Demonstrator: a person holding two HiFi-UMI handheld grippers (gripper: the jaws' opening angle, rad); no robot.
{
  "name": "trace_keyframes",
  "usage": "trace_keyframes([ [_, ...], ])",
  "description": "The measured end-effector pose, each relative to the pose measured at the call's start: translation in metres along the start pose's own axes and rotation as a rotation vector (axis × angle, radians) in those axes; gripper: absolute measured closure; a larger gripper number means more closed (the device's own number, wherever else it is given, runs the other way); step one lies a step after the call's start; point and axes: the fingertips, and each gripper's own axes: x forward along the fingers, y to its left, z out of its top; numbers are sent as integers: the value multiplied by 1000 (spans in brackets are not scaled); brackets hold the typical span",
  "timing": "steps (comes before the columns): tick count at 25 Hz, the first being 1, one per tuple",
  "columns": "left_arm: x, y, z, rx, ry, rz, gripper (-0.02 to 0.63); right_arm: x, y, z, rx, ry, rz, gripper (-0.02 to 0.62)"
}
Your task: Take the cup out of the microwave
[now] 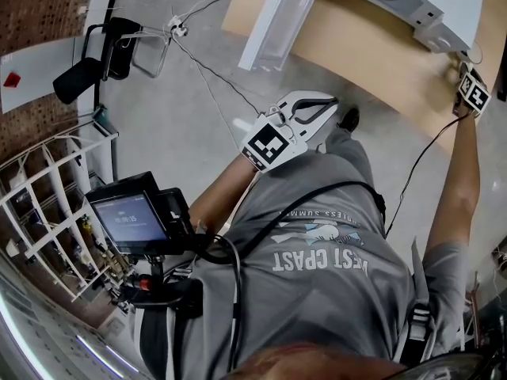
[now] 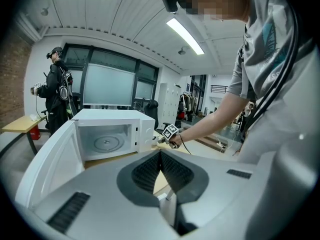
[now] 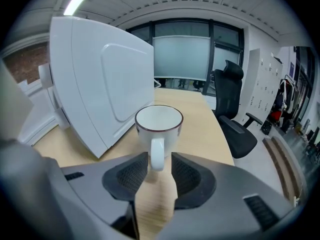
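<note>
Cup (image 3: 159, 126): white with a dark rim line, upright on the surface, outside the microwave. In the right gripper view it stands just beside the microwave's outer side wall, on that wall's 3 o'clock side. Its handle points to 6 o'clock, towards the camera.
Surface (image 3: 200, 129): pale wood; it carries the microwave and the cup. In the head view it fills the 1 o'clock area (image 1: 356, 54).
Microwave (image 2: 107, 129): white, seen from the front in the left gripper view. Its chamber is empty apart from the glass turntable (image 2: 107, 143).
Microwave door (image 2: 50, 164): swung wide open towards 8 o'clock in the left gripper view.
Office chair (image 3: 235, 114): black, at 3 o'clock of the cup, off the surface's edge.
Right gripper (image 3: 160, 157): reaches over the surface at 2 o'clock in the head view (image 1: 473, 85). Its fingers stand apart, one on each side of the cup's handle, and a slim gap shows on both sides.
Left gripper (image 2: 160, 154): held at the person's waist, mid-frame in the head view (image 1: 329, 105), well apart from the surface. Its fingers are together with nothing between them.
</note>
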Motion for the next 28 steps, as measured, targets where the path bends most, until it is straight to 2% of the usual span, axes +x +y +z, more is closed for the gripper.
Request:
trace_keyframes([
  [1,-3,0,-2,1,-4,4,563,-1,-2,-2,3,2,-5,456],
  [3,-10,-1,-6,2,-13,10,562,-5,-3,-9,0,7,-11,431],
  [7,-34,-5,-19,1,-34,22,562,-26,0,-26,23,7,-30,431],
  [13,-95,-3,-18,9,-92,27,561,-98,28,-42,131,6,-90,433],
  [16,-128,-7,-27,18,-122,32,561,-149,49,-40,165,-99,-112,433],
  [19,-168,-11,-35,28,-163,38,561,-216,90,-26,145,-193,-109,434],
  [21,-202,-14,-41,32,-178,40,562,-263,133,-21,127,-242,-87,434],
  [26,-272,-15,-51,59,-227,41,563,-370,252,16,77,-407,30,436],
  [28,-293,-11,-68,67,-229,40,562,-398,305,19,63,-464,73,436],
])
